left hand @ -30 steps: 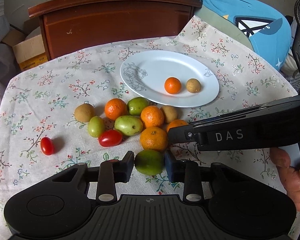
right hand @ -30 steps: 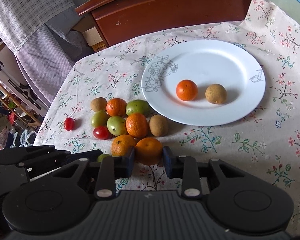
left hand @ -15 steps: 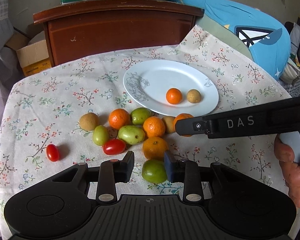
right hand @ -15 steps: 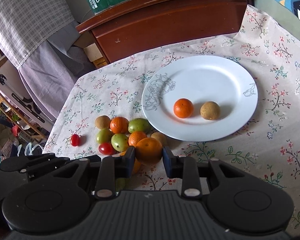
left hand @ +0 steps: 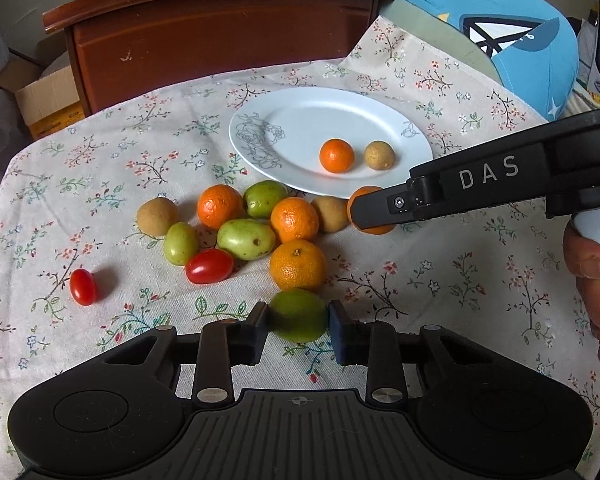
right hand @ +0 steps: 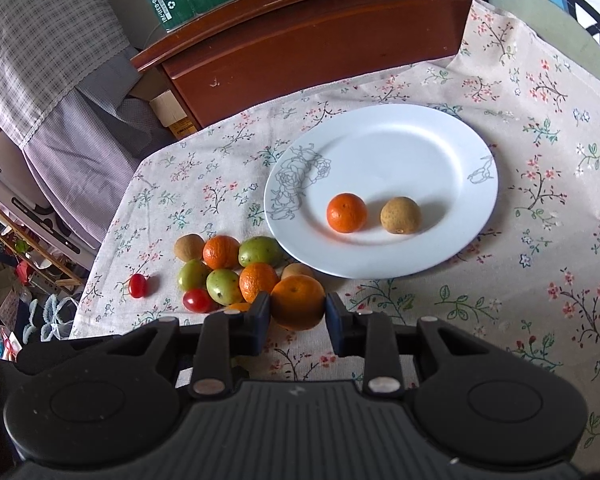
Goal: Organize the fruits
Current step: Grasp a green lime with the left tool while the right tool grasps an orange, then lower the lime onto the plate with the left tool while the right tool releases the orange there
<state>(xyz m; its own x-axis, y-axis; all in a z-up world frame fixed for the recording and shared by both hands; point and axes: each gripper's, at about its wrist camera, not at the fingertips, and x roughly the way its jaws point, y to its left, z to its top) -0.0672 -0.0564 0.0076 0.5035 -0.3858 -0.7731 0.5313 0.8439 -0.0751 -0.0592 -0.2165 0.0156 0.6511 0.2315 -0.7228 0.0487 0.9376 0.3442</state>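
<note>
My left gripper (left hand: 299,324) is shut on a green fruit (left hand: 298,315) and holds it above the flowered cloth. My right gripper (right hand: 294,312) is shut on an orange (right hand: 298,301), lifted near the plate's near edge; that orange also shows in the left wrist view (left hand: 366,215), behind the right gripper's body. A white plate (right hand: 440,152) holds one small orange (right hand: 346,213) and one brown fruit (right hand: 400,215). A cluster of oranges, green fruits, brown fruits and a red tomato (left hand: 209,266) lies left of the plate.
A lone red tomato (left hand: 83,286) lies apart at the left. A brown wooden cabinet (left hand: 204,36) stands behind the table. A blue cushion (left hand: 512,28) is at the back right. A cardboard box (left hand: 46,100) sits at the back left.
Both grippers have risen and pulled back with their fruits. The right gripper's orange has come off the cloth and moved toward the plate. The green fruit has left the cloth.
</note>
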